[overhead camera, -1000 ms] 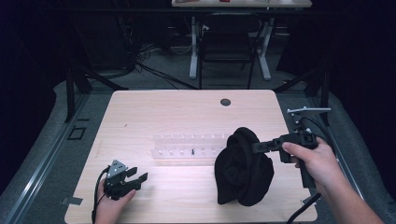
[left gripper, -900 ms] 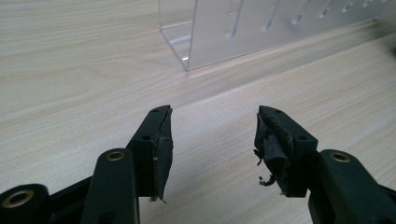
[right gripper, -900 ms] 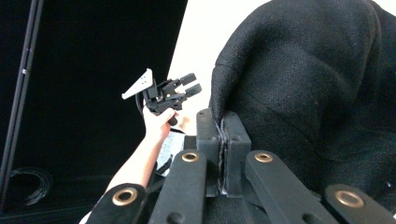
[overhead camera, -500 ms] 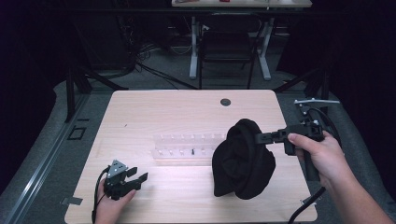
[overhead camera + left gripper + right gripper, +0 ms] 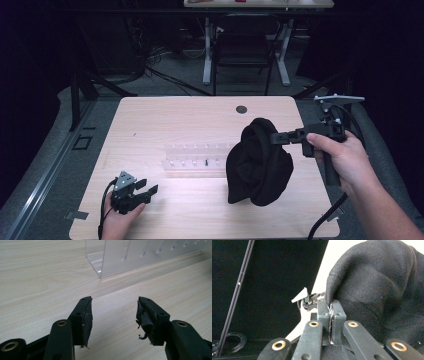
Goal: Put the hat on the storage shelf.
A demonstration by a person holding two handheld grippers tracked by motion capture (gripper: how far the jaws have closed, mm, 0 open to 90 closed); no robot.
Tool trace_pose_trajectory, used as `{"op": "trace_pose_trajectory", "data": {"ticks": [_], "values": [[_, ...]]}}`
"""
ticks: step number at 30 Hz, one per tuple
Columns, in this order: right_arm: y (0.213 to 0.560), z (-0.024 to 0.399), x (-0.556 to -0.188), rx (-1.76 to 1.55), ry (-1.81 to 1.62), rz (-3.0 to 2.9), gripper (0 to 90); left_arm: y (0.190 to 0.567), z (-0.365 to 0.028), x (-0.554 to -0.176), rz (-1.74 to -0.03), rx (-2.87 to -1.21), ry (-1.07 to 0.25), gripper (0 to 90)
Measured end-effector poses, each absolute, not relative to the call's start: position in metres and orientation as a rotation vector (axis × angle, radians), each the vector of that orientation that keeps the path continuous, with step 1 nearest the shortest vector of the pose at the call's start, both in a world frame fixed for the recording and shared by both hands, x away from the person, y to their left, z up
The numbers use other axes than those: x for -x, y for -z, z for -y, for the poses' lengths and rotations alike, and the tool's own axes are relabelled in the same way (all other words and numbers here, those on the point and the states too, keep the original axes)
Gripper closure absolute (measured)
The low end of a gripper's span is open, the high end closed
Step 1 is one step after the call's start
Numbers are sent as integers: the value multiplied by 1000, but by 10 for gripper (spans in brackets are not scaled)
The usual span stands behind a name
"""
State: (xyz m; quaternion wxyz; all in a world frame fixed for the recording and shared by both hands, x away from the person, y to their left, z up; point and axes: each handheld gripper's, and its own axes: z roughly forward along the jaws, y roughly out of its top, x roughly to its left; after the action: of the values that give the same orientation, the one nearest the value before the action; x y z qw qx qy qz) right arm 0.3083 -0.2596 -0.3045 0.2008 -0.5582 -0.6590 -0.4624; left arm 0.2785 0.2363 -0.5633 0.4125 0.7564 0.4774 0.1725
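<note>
Our right gripper (image 5: pixel 276 138) pinches the black cloth (image 5: pixel 257 162) by its top edge, so it hangs over the table's (image 5: pixel 165 120) right half, well apart from our open left gripper (image 5: pixel 145 191).

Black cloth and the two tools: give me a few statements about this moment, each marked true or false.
1. The right tool is shut on an edge of the black cloth. True.
2. The left tool holds a corner of the cloth. False: its jaws stand open with nothing between them, low over the wooden table.
3. The cloth lies flat on the table. False: it hangs in a bunch from the right tool, its lower end at the tabletop.
4. A clear plastic rack stands on the table between the two tools. True.
5. The rack is stuffed with cloth. False: the cloth hangs beside its right end.
</note>
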Motion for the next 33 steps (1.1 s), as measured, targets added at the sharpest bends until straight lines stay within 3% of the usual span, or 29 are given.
{"op": "trace_pose_trajectory", "data": {"ticks": [33], "values": [[287,214,-356,1550,1364,1852,885,563,-238,-279,-1196,-1894,-438,452]]}}
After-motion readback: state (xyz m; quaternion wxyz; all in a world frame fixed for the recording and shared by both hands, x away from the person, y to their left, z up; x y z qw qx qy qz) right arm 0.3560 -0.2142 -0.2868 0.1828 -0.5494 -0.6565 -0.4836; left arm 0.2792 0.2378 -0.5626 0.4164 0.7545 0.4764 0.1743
